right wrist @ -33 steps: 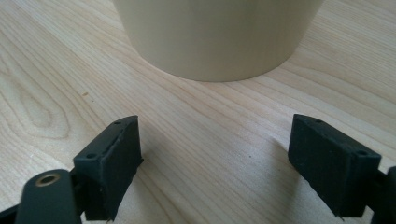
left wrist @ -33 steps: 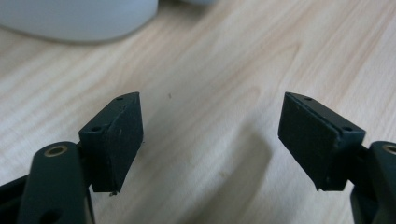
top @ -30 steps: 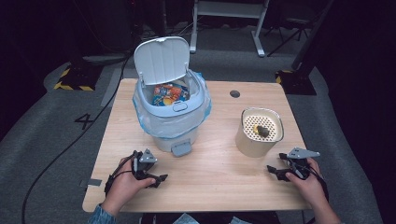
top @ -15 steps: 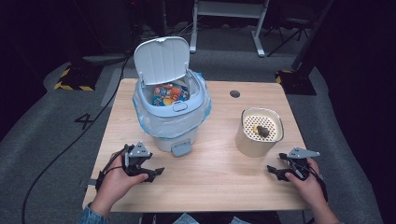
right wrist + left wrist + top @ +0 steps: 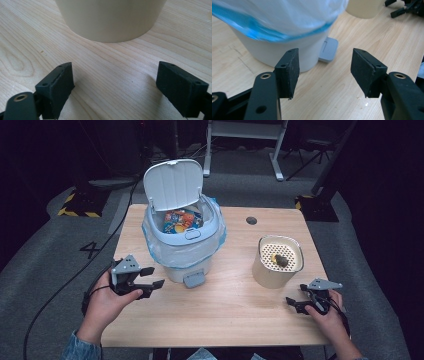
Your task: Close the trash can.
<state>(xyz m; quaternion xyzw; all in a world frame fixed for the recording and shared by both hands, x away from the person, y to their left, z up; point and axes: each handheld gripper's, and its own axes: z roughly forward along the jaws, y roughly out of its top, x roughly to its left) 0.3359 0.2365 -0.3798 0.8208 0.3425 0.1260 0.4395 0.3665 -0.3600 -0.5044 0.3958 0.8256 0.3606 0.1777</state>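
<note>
a: where's my left hand-held gripper (image 5: 152,277) against the bin (image 5: 183,240)?

b: i've got it lifted off the worktop (image 5: 225,320), just to the left of the bin's white base, jaws aimed at that base. nothing sits between the pads; they're released, and they've just been closing in a bit with only air in the gap.

a: what do i get from the left gripper view?

b: the bin's base (image 5: 274,50) right ahead of the left hand-held gripper's own tips (image 5: 324,70), the blue-edged liner bag (image 5: 277,22) bulging over the bin's rim, and the grey foot pedal (image 5: 328,50) poking out at the bin's foot, touching the wood.

a: and the bin itself?

b: it stands on the far left part of the worktop, lid (image 5: 173,184) flipped up, colourful wrappers (image 5: 181,220) lying inside.

a: the right side?

b: my right hand-held gripper (image 5: 296,303) rests low on the worktop, well to the right of the bin, just near the cream canister (image 5: 277,262). that canister has a perforated top with a small dark lump (image 5: 281,260) sitting on it. in the right gripper view the canister wall (image 5: 110,20) is close ahead of the right hand-held gripper's tips (image 5: 115,87); its jaws have just been opening, released, bare wood between them.
</note>
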